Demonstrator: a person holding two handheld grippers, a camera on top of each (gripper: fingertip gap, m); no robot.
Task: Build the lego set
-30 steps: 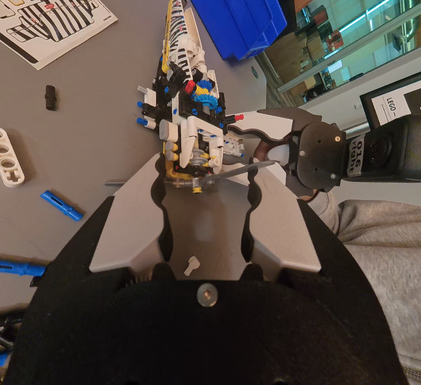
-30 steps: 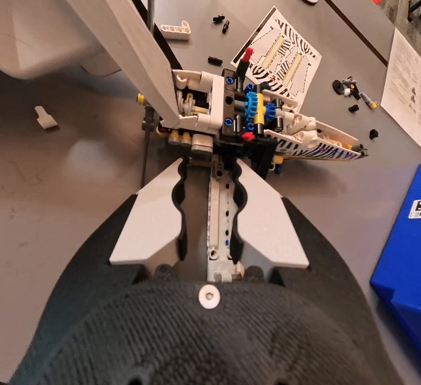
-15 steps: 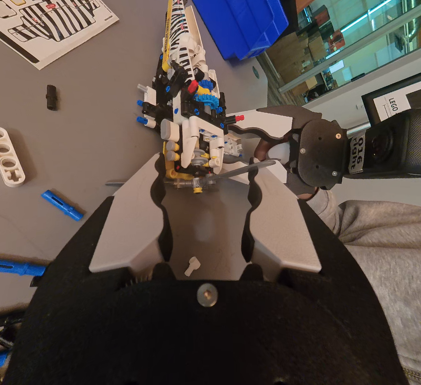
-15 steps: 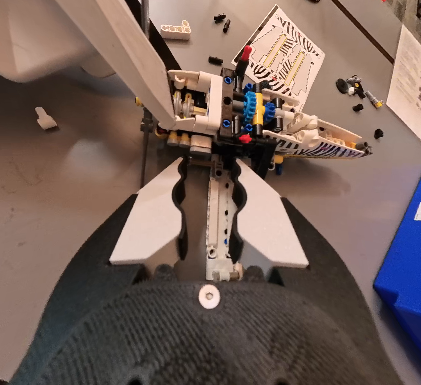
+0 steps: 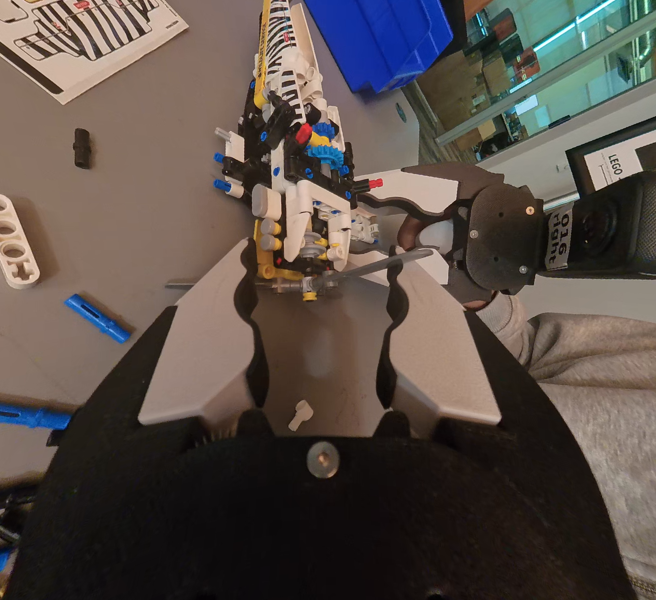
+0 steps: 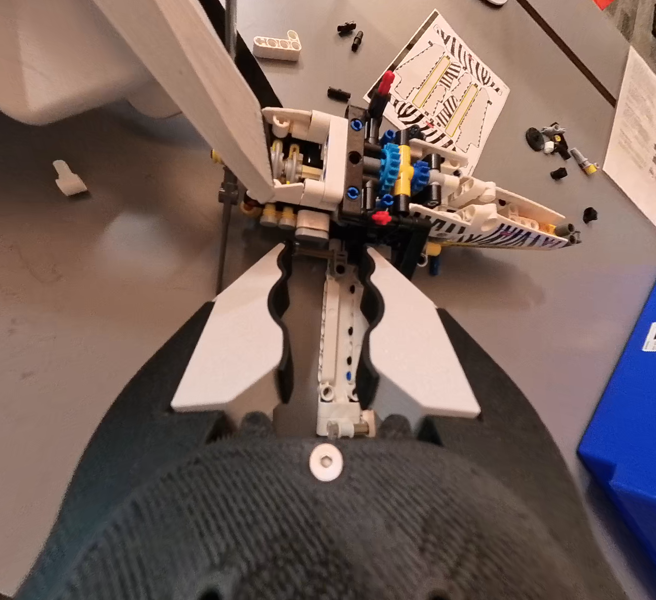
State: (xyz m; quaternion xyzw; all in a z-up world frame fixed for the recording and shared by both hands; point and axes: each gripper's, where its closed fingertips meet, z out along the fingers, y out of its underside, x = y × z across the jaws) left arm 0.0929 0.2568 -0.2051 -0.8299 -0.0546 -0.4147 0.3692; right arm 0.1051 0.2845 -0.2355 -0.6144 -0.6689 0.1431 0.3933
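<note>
While bracing the lego model (image 5: pixel 294 199) on the grey table (image 5: pixel 124 227), left gripper (image 5: pixel 319 284) spread apart, right gripper (image 6: pixel 326 256) grasping its white side beam (image 6: pixel 340 345).

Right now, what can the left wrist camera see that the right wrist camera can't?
Only the left wrist view shows the loose blue axle pin and the person's grey sleeve. Only the right wrist view shows the long white beam between the right gripper's fingers. Both show the zebra-striped lego model, striped sticker sheet and blue plastic bin.
</note>
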